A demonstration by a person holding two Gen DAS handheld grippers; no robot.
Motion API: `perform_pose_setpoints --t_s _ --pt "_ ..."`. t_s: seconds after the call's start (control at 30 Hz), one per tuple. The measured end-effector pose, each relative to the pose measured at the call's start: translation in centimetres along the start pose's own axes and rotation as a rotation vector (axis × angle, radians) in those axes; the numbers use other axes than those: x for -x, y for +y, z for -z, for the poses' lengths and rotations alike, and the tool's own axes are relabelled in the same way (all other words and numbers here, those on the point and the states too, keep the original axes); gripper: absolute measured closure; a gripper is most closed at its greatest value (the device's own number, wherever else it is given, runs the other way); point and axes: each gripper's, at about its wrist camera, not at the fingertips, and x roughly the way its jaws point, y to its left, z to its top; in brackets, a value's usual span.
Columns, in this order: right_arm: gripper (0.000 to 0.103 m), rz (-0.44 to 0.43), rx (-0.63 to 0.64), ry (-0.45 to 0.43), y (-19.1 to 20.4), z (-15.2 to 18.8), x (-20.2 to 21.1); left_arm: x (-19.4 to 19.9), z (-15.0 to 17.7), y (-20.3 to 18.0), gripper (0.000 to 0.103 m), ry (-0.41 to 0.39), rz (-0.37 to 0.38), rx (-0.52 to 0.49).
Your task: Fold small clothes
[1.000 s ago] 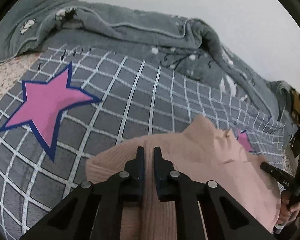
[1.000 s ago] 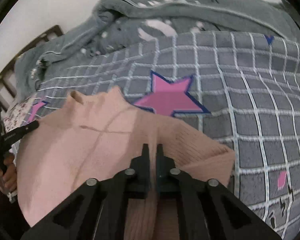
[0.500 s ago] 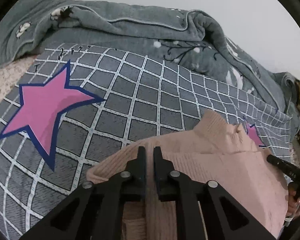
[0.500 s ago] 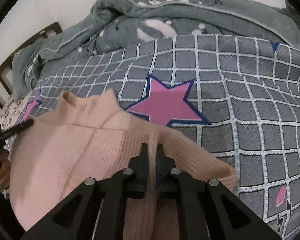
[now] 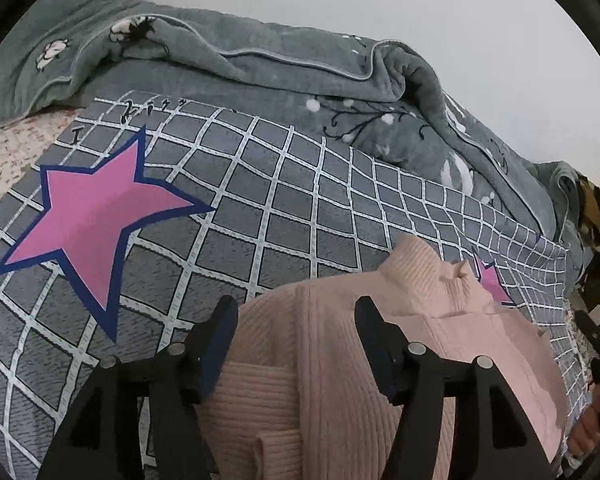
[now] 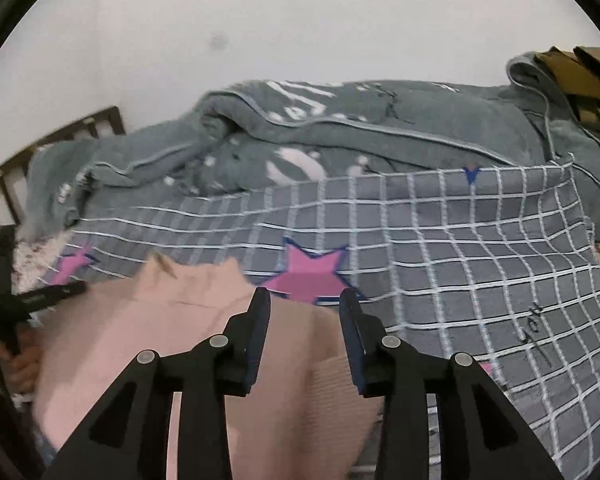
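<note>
A small pink ribbed sweater (image 5: 340,360) lies flat on a grey checked bedspread (image 5: 260,200) with pink stars, collar toward the far side. My left gripper (image 5: 296,320) is open above the sweater's left shoulder, holding nothing. The sweater also shows in the right wrist view (image 6: 148,340). My right gripper (image 6: 304,308) is open above its right shoulder, empty. The other gripper's tip and the hand holding it show at each view's edge.
A rumpled grey-green blanket (image 5: 300,80) is heaped along the far side of the bed against a white wall. A dark wooden bed frame (image 6: 60,136) stands at the left. A floral sheet (image 5: 8,148) shows beyond the bedspread's edge. A brown garment (image 6: 580,80) lies at the far right.
Both grippers were shut on the sweater's shoulders; now both have opened and let it go. The sweater lies on the bedspread. The right gripper has tilted up and drawn back.
</note>
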Motion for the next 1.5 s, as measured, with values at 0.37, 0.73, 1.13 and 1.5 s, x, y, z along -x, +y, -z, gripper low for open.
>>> perform_pose_setpoints --t_s 0.37,0.73,1.13,1.5 --pt "0.059 -0.113 0.107 0.071 11.6 5.9 1.4 3.0 1.1 0.6 0.040 -0.039 -0.004 -0.044" --pt "0.059 0.038 0.077 0.057 13.5 10.1 2.0 6.2 3.2 3.7 0.038 -0.008 0.030 -0.018" --pt "0.059 0.122 0.033 0.014 14.9 10.0 3.4 7.6 4.3 6.9 0.038 0.025 0.081 0.048" --pt "0.059 0.094 -0.050 0.026 15.0 9.5 3.0 8.5 4.0 7.7 0.038 0.027 0.132 0.086"
